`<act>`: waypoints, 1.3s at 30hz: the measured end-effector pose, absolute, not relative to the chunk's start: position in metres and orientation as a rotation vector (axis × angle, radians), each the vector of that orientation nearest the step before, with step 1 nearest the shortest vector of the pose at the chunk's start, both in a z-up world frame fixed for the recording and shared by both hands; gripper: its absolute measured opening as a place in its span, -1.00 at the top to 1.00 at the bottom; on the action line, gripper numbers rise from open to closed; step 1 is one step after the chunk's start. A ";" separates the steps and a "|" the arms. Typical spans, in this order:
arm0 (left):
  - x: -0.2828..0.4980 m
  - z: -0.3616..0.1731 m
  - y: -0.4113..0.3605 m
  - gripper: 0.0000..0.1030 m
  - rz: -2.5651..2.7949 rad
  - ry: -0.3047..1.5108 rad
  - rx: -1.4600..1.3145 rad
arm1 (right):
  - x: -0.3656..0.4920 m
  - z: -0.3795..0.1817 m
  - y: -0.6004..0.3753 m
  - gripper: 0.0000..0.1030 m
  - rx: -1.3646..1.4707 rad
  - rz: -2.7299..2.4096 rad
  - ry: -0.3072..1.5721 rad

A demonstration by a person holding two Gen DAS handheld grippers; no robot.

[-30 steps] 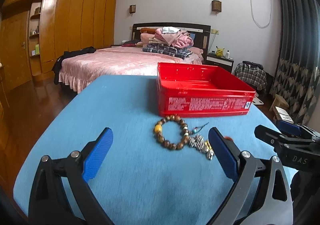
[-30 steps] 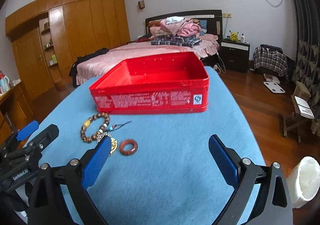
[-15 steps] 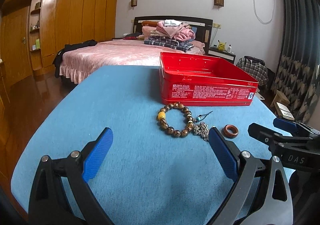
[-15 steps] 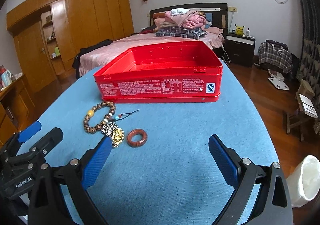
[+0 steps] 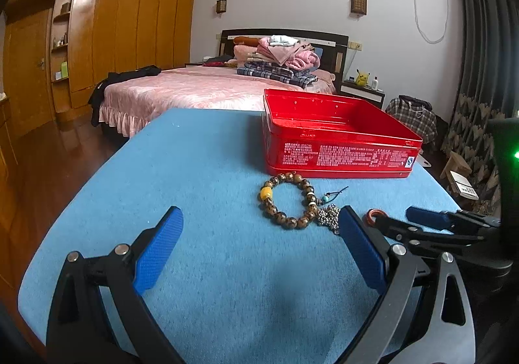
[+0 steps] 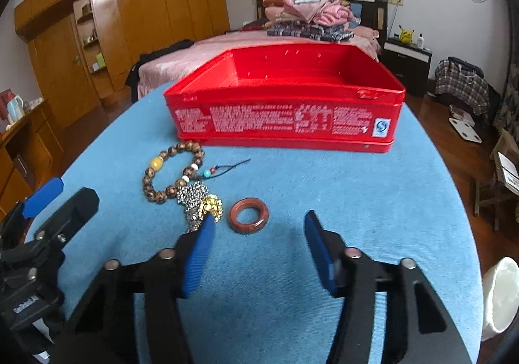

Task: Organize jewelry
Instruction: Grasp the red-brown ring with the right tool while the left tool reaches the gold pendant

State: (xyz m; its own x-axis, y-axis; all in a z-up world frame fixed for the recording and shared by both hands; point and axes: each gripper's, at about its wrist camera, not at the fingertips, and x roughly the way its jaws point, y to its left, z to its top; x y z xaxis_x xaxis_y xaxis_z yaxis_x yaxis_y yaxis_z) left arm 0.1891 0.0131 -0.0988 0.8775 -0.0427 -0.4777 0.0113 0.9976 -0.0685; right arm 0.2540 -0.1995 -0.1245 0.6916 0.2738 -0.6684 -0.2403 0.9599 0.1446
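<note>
Blue cloth [image 6: 324,189] carries a bead bracelet [image 6: 172,176], a metal charm [image 6: 198,202] and a brown ring [image 6: 249,215] before the red tin [image 6: 285,117]. My right gripper [image 6: 259,221] gapes just behind the ring; my left gripper [image 5: 259,218] spreads wide, gripping nothing.

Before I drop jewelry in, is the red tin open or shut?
Open: the tin has no lid on, and its red inner walls show.

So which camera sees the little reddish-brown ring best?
The right wrist view: the reddish-brown stone-like ring lies whole on the blue table cover, just ahead of the right tool. In the left wrist view, only a sliver peeks out behind tool parts.
</note>
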 end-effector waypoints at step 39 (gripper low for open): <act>0.226 -0.126 -0.079 0.32 -0.127 0.701 -0.150 | 0.220 -0.117 -0.273 0.47 0.165 0.211 0.690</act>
State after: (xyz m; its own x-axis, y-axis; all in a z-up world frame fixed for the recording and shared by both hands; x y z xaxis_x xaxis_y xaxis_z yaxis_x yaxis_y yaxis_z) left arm 0.2260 -0.0787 -0.1261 0.7575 -0.1664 -0.6313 0.0659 0.9815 -0.1796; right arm 0.2203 -0.2730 -0.1172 0.7515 0.2464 -0.6120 -0.1378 0.9658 0.2196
